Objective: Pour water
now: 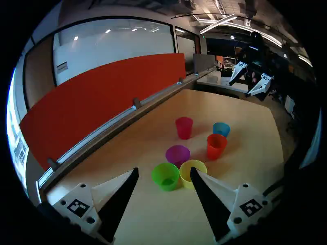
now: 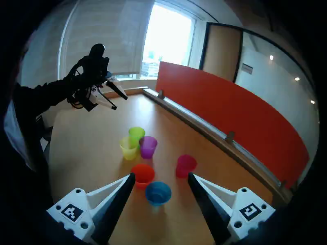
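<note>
Left gripper view: the green cup [image 1: 165,176] and the yellow cup [image 1: 192,172] were seen side by side at the near end of a loose cluster, with the purple cup [image 1: 178,155] just behind them. The orange cup [image 1: 216,146] and the blue cup [image 1: 221,129] were stood close together farther off to the right. The pink cup [image 1: 184,127] was set a little apart from them on the left. All six were upright on the middle of the wooden table [image 1: 253,134] (whether any held water could not be told).

The left gripper [image 1: 163,170] was held with its fingers spread wide and nothing clasped, and the green and yellow cups were framed between the tips. In the right gripper view the right gripper [image 2: 160,175] was likewise held apart and empty. There the blue cup was seen nearest, between its fingers, and the orange cup just beside the left finger.

Each gripper was also caught in the other's view, raised above the far side of the table. In the right gripper view a dark sleeve [image 2: 45,92] was seen behind the left one.

An orange partition [image 1: 102,98] was run along one edge of the table, and a bright window [image 2: 167,41] was seen beyond its end.
</note>
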The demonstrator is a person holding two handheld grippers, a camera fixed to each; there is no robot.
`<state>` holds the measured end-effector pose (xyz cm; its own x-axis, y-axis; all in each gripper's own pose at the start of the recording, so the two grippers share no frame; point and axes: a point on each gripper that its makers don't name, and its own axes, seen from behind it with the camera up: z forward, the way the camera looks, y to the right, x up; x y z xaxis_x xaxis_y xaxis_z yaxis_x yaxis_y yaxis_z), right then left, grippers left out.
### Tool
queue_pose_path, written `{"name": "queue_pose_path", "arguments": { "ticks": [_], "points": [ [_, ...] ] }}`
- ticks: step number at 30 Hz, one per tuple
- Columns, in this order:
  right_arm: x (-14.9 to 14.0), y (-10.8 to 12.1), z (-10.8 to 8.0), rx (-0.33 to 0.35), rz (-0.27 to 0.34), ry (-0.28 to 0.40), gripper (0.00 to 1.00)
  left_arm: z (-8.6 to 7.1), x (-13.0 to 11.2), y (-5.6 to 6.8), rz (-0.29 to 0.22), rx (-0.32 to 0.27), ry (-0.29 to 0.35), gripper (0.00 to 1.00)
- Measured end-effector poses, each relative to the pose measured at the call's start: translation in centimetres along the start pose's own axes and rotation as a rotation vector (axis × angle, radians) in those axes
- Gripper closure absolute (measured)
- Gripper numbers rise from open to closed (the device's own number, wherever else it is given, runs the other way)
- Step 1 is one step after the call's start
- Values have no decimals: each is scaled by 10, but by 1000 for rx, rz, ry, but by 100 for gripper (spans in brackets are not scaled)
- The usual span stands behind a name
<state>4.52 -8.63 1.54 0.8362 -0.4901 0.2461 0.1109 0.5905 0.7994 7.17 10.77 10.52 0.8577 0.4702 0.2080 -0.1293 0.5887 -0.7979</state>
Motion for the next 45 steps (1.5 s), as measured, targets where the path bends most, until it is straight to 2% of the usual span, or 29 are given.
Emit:
{"name": "queue_pose_path", "arguments": {
  "ticks": [6, 12, 21, 26, 32, 36, 45],
  "points": [
    [-14, -3, 10, 37, -13, -46, 0, 17, -17, 5, 50, -60, -55, 7],
    [-24, -5, 20, 53, -21, -63, 0, 36, -38, 12, 92, -109, -109, 7],
    [-39, -2, 27, 70, 8, -82, 0, 66, -59, 10, 123, -135, -160, 7],
    [-48, -1, 30, 77, 15, -97, 0, 81, -67, 8, 117, -148, -172, 7],
    [-55, -2, 34, 89, 17, -110, 0, 97, -77, -1, 100, -151, -184, 7],
    [-59, -1, 37, 94, 20, -115, 0, 105, -81, 4, 101, -179, -186, 7],
    [-64, -2, 46, 102, 25, -124, 0, 121, -83, 2, 101, -183, -171, 7]
  ]
}}
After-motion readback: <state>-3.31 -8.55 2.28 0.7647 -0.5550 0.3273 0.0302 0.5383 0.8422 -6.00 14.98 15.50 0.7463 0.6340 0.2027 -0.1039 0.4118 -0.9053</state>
